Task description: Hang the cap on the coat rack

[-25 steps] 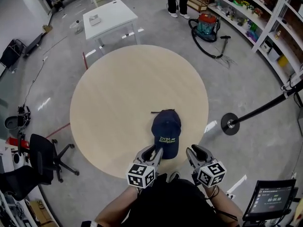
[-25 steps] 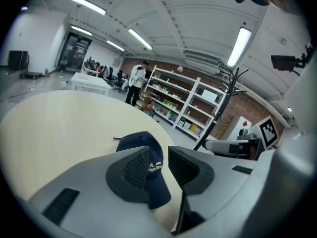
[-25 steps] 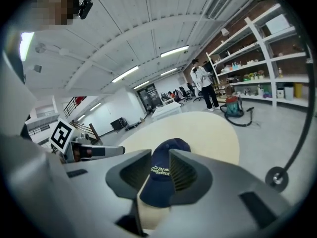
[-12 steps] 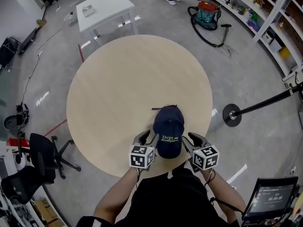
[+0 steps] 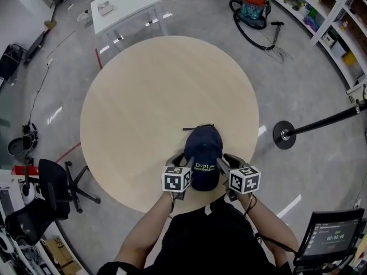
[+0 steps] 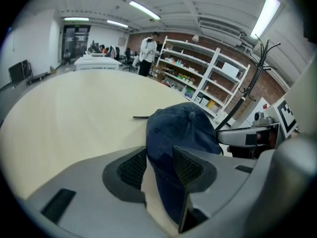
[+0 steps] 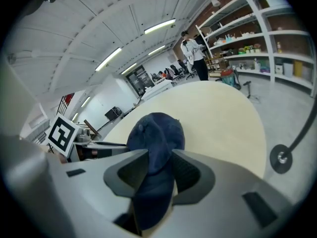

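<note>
Cap (image 5: 203, 153) sat on the round table (image 5: 143, 107) near its 6 o'clock edge, brim toward the person. Left gripper (image 5: 182, 160) was on the brim's 9 o'clock side and right gripper (image 5: 225, 161) on its 3 o'clock side. Both sets of jaws had just been opening and stood spread, with the brim edge between the pads, not yet pinched.

My call: bite the stiff brim, not the soft crown, close both together, then lift straight.

Table rim lay just behind the grippers, so margin there was small. Coat rack (image 5: 282, 134) stood on the floor at 3 o'clock, well apart, and the path to it looked open. Office chair (image 5: 49, 182) at 8 o'clock was no issue.
</note>
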